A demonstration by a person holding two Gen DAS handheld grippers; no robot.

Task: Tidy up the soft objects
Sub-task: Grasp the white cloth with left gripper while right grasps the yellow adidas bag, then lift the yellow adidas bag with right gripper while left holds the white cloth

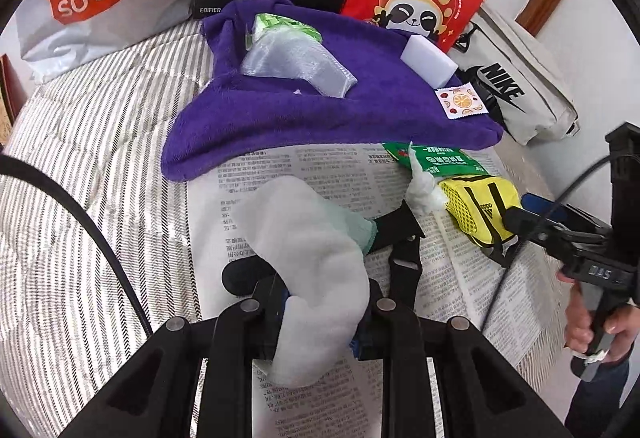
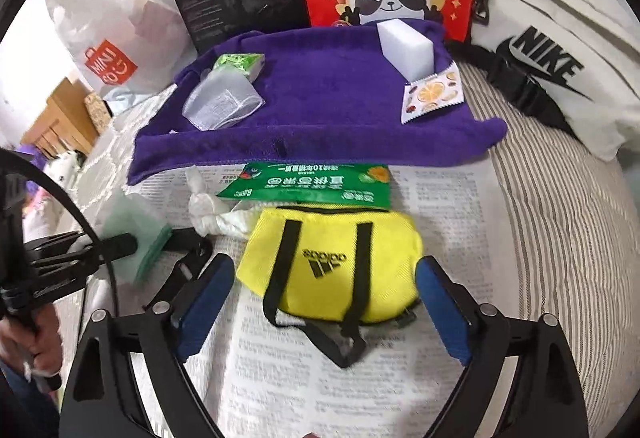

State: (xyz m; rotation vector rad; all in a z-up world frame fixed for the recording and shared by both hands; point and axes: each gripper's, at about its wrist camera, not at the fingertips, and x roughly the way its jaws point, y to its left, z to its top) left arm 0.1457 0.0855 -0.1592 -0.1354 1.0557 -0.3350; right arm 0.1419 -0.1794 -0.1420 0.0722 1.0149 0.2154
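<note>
Left wrist view shows the left gripper clamped on a white cloth with a pale green edge, held over the newspaper on the striped bedding. Right wrist view shows the right gripper with its blue pads spread wide, standing either side of a yellow pouch that lies on the newspaper without being pressed. Just beyond the pouch lies a green packet, with a knotted white rag to its left. Farther off, a purple towel carries a white sponge block, a fruit-print sachet, a clear wrapper and a green tissue pack.
</note>
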